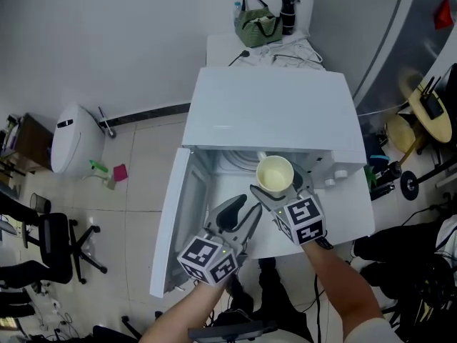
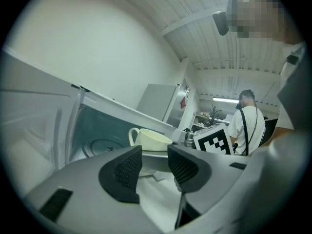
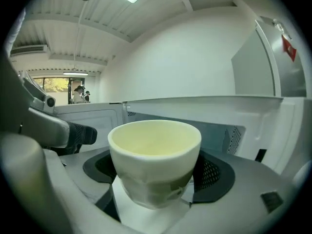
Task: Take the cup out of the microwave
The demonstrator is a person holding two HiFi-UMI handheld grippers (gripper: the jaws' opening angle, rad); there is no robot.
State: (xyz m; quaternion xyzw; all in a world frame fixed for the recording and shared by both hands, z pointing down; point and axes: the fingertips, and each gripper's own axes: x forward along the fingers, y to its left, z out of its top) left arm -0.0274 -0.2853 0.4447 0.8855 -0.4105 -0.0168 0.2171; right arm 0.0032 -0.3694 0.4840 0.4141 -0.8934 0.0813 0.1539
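The room has a pale tiled floor (image 1: pixel 143 156) and a white wall; at the left stand a white rounded container (image 1: pixel 71 138) and a black office chair (image 1: pixel 61 252). In the middle a white microwave (image 1: pixel 271 106) stands on a white worktop (image 1: pixel 353 216), its door (image 1: pixel 171 220) swung open to the left. Before the opening, the left gripper (image 1: pixel 244 213) has its jaws apart, with nothing between them. Just to its right, the right gripper (image 1: pixel 278 191) is clenched around the cream cup (image 1: pixel 275 174), which is upright, off the turntable (image 2: pixel 102 145), at the front edge of the cavity. I judge the taking-out almost finished; the next move calls for drawing the cup fully clear, keeping it level, and finding a free place toward the worktop's front right corner.
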